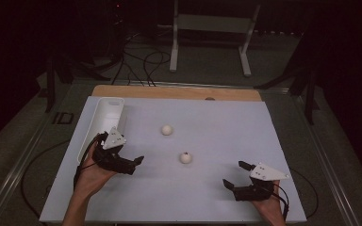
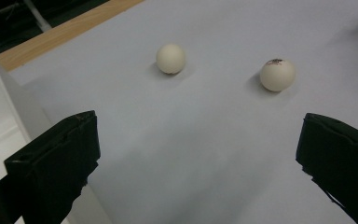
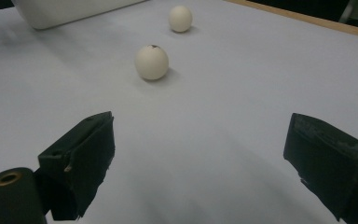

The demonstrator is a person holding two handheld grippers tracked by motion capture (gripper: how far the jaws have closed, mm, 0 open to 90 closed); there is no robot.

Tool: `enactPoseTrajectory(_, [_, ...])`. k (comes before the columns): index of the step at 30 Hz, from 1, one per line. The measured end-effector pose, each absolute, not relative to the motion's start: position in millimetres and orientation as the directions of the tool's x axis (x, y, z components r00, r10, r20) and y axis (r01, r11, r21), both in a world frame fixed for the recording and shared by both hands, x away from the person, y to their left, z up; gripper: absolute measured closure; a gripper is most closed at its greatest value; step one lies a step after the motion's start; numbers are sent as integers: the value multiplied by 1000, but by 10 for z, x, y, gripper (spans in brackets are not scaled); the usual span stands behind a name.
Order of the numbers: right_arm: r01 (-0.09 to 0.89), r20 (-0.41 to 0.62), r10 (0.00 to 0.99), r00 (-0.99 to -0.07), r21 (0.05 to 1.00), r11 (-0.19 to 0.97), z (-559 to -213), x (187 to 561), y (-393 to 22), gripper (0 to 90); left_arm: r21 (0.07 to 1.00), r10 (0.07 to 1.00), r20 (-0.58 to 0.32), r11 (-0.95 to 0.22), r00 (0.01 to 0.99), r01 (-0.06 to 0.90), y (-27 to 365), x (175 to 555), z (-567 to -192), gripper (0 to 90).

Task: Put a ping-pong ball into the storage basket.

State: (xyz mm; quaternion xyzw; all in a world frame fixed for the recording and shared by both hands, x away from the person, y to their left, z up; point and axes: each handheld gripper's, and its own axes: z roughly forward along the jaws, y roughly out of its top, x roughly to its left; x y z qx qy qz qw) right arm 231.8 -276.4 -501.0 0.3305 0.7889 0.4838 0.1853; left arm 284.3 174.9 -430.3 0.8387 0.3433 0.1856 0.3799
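Observation:
Two white balls lie on the white board (image 1: 217, 197). The plain ball (image 1: 167, 130) is farther back, and the ball with a dark mark (image 1: 185, 157) is nearer the middle. My left gripper (image 1: 122, 151) is open beside the tray, left of both balls and holding nothing. My right gripper (image 1: 234, 173) is open near the front right, apart from the marked ball. In the left gripper view the gripper (image 2: 198, 135) faces the plain ball (image 2: 170, 59) and the marked ball (image 2: 277, 74). In the right gripper view the gripper (image 3: 200, 135) points at the marked ball (image 3: 151, 62), with the plain ball (image 3: 180, 18) beyond.
A long white tray (image 1: 104, 123) stands along the board's left edge, close behind my left hand; its wall (image 2: 0, 107) also shows in the left gripper view. A wooden strip (image 1: 176, 92) borders the far edge. Cables and a white stand lie on the floor beyond.

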Motion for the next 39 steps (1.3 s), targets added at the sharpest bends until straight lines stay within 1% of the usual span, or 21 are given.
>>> enactPoseTrajectory(39, [345, 32, 700, -713, 886, 310, -5012, 2323, -2770, 82, 708, 660, 41, -549, 751, 444, 1256, 3088, -4494, 1])
